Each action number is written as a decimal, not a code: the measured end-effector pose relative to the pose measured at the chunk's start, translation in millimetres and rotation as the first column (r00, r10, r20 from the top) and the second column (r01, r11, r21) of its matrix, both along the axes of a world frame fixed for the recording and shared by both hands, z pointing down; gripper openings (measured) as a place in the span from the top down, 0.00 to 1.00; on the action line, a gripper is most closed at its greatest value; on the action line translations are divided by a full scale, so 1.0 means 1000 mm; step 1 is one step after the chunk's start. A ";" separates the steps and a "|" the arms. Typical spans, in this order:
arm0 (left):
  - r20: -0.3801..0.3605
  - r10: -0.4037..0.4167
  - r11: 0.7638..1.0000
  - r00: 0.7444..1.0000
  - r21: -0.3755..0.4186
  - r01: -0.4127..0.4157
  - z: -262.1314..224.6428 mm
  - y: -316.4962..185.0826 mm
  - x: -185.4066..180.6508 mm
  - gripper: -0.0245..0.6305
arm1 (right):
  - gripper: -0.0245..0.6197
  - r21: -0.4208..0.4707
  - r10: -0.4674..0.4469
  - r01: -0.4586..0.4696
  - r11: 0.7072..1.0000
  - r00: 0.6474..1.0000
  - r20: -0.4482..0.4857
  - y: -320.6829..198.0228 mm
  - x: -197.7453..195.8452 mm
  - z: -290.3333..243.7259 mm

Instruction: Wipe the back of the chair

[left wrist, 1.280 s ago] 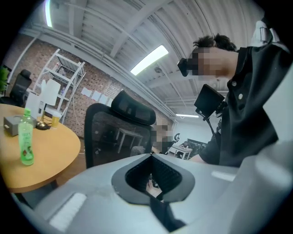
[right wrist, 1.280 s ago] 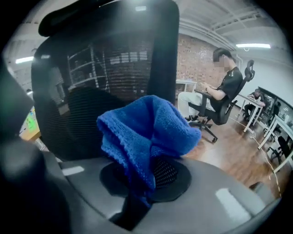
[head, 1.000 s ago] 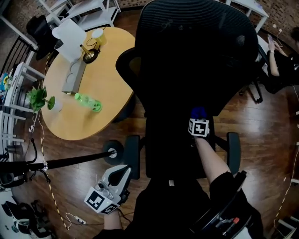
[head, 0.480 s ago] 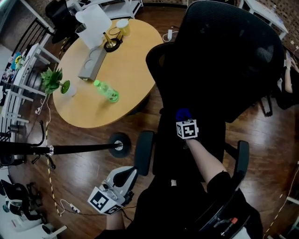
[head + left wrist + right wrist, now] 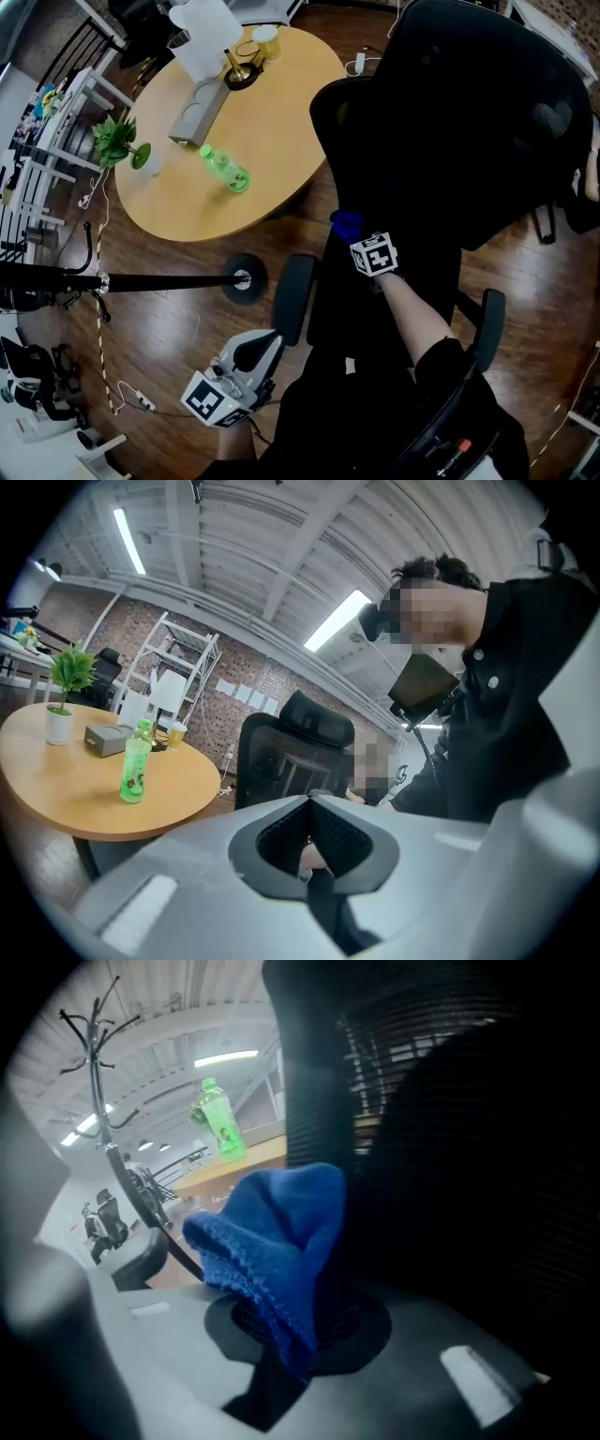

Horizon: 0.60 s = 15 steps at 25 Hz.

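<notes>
right gripper fingers pinched soft, limp cloth mid-fold; yielding mesh chair back just ahead. left gripper fingers closed, empty.

floor: dark wood planks | table: round, light wood, upper left | wall: brick | shelving: white metal rack by the wall | ceiling: white beams, strip lights lit | coat stand: black, beside table

Table left of chair, bottle and plant on table.
</notes>
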<state>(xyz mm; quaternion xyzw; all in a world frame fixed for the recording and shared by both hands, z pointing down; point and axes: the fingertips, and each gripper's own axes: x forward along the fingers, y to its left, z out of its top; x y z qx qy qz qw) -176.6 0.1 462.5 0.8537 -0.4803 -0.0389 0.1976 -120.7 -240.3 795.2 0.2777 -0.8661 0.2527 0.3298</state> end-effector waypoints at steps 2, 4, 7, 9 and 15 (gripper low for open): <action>-0.006 0.010 1.000 1.000 0.006 -0.010 0.001 -0.006 0.007 0.95 | 0.87 0.007 0.059 -0.058 0.998 0.998 -0.037 -0.015 0.031 0.005; -0.004 0.042 0.999 0.999 0.006 -0.042 0.006 -0.011 0.016 0.95 | 0.87 0.018 0.098 -0.097 0.995 0.993 -0.061 -0.023 0.060 0.008; -0.008 0.102 0.995 0.995 0.007 -0.102 0.012 -0.021 0.035 0.95 | 0.87 0.018 0.202 -0.201 0.979 0.974 -0.103 -0.031 0.117 0.016; -0.011 0.145 0.989 0.989 0.014 -0.145 0.012 -0.028 0.050 0.95 | 0.87 0.028 0.279 -0.277 0.960 0.950 -0.141 -0.035 0.163 0.019; -0.043 0.233 0.972 0.971 0.022 -0.232 0.011 -0.045 0.095 0.95 | 0.87 0.070 0.461 -0.457 0.887 0.860 -0.219 -0.036 0.278 0.012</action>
